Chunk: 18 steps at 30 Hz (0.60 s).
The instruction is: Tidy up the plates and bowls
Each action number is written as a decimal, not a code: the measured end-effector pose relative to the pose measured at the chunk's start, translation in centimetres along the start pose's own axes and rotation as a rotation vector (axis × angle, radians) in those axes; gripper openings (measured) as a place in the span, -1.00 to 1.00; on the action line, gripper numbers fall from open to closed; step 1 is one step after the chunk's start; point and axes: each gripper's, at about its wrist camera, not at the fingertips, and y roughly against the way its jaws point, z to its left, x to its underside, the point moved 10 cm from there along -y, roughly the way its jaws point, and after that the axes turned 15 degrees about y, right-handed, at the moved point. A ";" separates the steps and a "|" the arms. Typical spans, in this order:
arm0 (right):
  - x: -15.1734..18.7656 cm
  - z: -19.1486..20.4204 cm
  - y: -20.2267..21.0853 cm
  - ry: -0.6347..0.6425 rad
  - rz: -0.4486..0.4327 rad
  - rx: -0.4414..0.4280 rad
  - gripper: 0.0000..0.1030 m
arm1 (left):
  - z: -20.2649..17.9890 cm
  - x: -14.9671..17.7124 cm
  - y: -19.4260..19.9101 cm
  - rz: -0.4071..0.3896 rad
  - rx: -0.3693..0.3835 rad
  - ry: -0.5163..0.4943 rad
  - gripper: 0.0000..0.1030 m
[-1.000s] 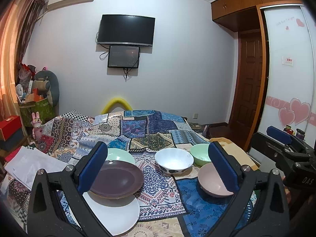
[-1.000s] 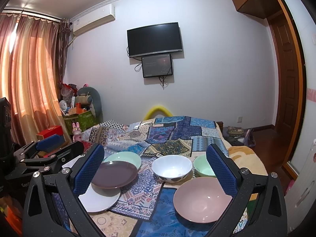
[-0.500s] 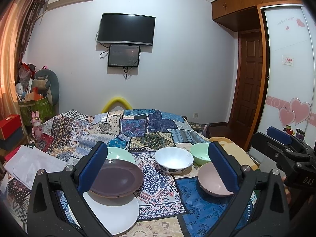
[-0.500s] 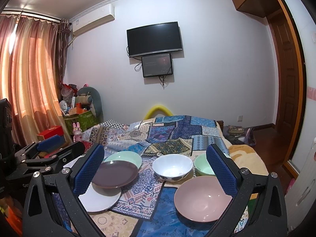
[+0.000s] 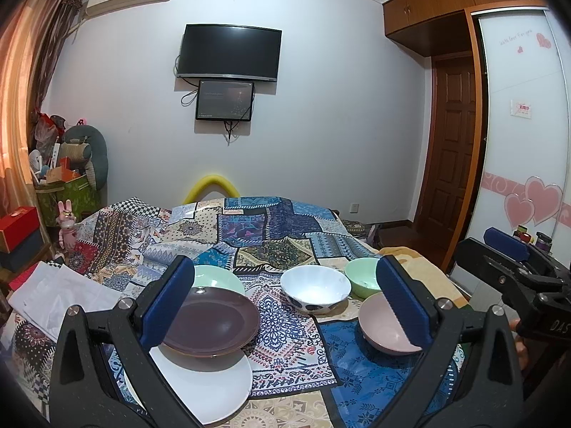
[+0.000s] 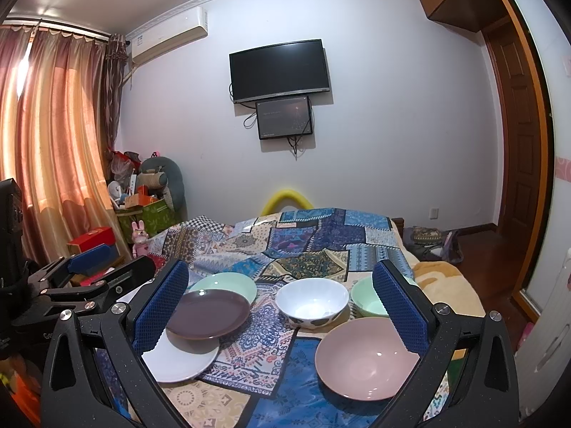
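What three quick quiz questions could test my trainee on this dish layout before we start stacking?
1. True or false: the brown plate rests partly on the white plate.
2. How many bowls sit on the patchwork cloth?
3. Multiple choice: the left gripper and right gripper are A) both open and empty, B) both shut on plates, C) one holding a bowl.

Key:
1. True.
2. Three: the white bowl, the green bowl and the pink bowl.
3. A.
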 end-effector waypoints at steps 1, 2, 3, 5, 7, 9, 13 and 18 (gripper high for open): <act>0.1 0.0 -0.1 -0.001 0.000 -0.002 1.00 | 0.0 0.0 0.0 0.001 0.001 -0.001 1.00; 0.1 0.1 0.0 -0.003 0.000 -0.002 1.00 | 0.0 0.0 0.0 0.002 0.001 -0.001 1.00; 0.0 0.0 -0.1 -0.002 0.000 -0.001 0.99 | 0.0 0.1 0.0 0.002 0.002 -0.001 1.00; 0.0 0.0 -0.1 -0.002 0.000 -0.001 1.00 | -0.1 0.2 0.0 0.004 0.002 -0.004 1.00; 0.0 0.0 0.0 -0.002 0.001 -0.001 1.00 | -0.1 0.2 -0.1 0.005 0.001 -0.006 1.00; 0.0 0.0 -0.1 -0.002 0.000 -0.001 1.00 | -0.2 0.2 -0.2 0.006 0.001 -0.006 1.00; 0.1 0.0 0.0 -0.003 0.000 -0.002 1.00 | -0.2 0.4 -0.2 0.008 0.000 -0.004 1.00; 0.1 0.0 0.0 -0.005 0.001 -0.003 1.00 | -0.3 0.4 -0.2 0.009 0.000 -0.004 1.00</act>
